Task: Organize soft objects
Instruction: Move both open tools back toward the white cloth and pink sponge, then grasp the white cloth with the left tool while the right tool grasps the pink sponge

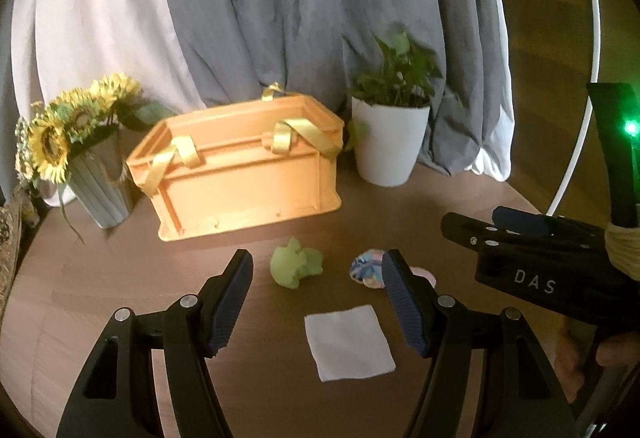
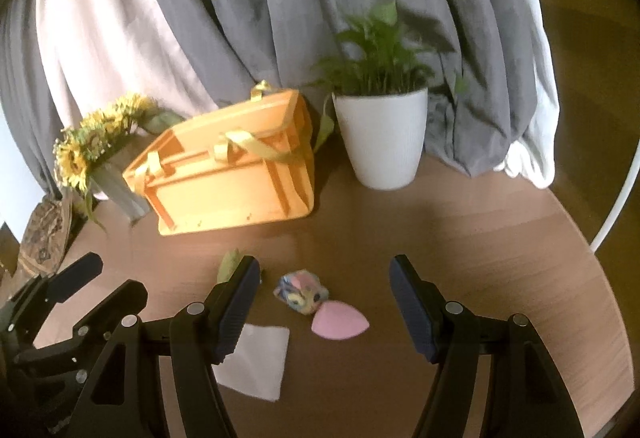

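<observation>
An orange basket [image 1: 244,174] with yellow ribbon handles lies tipped toward me at the back of the round wooden table; it also shows in the right wrist view [image 2: 228,182]. In front of it lie a green soft toy [image 1: 295,267], a multicoloured soft ball [image 1: 367,269] [image 2: 302,290], a pink teardrop sponge [image 2: 340,324] and a white square cloth [image 1: 349,343] [image 2: 258,362]. My left gripper [image 1: 318,298] is open and empty above the table, the toy between its fingers. My right gripper [image 2: 324,306] is open and empty over the ball and sponge; it shows at the right of the left wrist view [image 1: 520,238].
A white pot with a green plant [image 1: 390,142] [image 2: 382,136] stands right of the basket. A grey vase of sunflowers [image 1: 80,142] [image 2: 96,154] stands left of it. Grey and white curtains hang behind. The table edge curves at the right [image 2: 600,278].
</observation>
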A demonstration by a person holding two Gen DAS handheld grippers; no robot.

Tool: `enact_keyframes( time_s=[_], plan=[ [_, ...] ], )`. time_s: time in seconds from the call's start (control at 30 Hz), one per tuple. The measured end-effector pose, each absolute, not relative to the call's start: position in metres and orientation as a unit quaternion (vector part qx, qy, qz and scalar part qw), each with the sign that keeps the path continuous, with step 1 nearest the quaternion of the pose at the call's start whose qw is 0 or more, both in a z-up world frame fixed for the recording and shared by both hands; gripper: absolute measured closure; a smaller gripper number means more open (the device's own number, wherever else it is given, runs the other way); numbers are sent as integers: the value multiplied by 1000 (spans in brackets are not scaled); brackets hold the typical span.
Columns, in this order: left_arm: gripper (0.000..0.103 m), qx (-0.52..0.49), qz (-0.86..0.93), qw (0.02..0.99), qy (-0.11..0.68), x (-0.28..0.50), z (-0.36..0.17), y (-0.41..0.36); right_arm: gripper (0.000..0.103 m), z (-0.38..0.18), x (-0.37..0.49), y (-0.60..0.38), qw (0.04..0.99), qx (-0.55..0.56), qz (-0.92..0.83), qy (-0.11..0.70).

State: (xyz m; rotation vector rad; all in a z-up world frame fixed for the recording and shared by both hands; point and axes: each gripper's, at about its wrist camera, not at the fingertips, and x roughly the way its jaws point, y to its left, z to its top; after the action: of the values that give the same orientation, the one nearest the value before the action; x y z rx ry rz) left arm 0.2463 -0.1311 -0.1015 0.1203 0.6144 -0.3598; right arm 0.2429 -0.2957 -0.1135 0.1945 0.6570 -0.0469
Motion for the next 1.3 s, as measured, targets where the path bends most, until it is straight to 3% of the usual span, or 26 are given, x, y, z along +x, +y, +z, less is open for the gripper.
enact_keyframes(
  time_s=[1.03,1.3],
  plan=[
    [37,77,-210,891,395,267,-198,-157,35,-205,281,-302,905,107,-3,412],
    [42,75,-210,884,412,272,-213,-158,35,-216,291,-299,899,107,4,424]
  ],
)
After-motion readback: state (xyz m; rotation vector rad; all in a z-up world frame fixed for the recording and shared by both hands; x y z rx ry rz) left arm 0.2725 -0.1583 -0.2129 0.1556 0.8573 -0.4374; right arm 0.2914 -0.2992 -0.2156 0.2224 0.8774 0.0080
